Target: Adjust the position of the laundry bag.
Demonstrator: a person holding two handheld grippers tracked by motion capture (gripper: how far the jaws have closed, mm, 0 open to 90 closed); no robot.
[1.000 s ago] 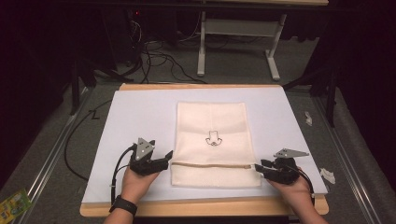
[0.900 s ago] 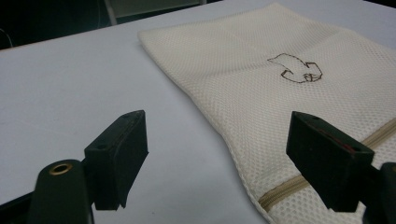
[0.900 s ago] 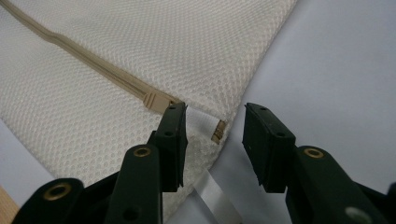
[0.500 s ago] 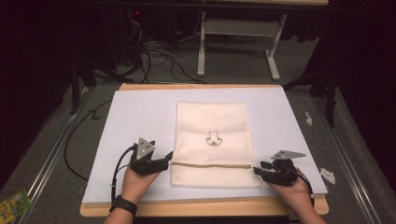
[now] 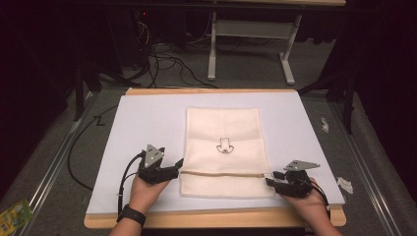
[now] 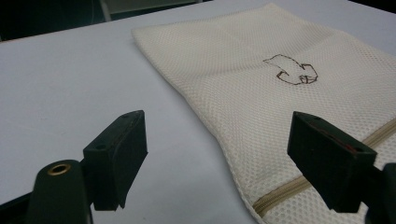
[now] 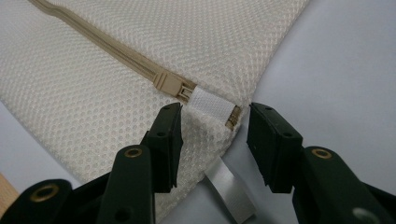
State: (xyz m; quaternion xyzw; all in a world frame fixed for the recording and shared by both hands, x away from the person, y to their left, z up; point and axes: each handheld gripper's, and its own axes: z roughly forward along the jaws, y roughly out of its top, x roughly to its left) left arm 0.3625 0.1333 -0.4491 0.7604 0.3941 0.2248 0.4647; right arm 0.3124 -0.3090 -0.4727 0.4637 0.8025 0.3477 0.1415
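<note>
A cream mesh bag (image 5: 223, 128) lies flat on the white table cover, with a small dark embroidered figure (image 5: 224, 146) at its middle. A tan zipper (image 5: 221, 173) runs across its near end. My left gripper (image 5: 176, 167) is at the zipper's left end and open; its jaws straddle the bag's edge (image 6: 233, 154) without touching it. My right gripper (image 5: 270, 179) is at the zipper's right end. The tan slider (image 7: 172, 85) and a white tab (image 7: 210, 105) lie just beyond its jaws. Those jaws have just been opening a little. They stand apart around the bag's corner and do not press it.
The white cover (image 5: 142, 128) lies on a wooden table whose front edge (image 5: 211, 219) is close to both hands. Paper scraps (image 5: 344, 184) lie at the right. A grey strip (image 7: 229, 186) pokes out under the bag's corner. Cables and a white desk frame (image 5: 251, 29) are behind.
</note>
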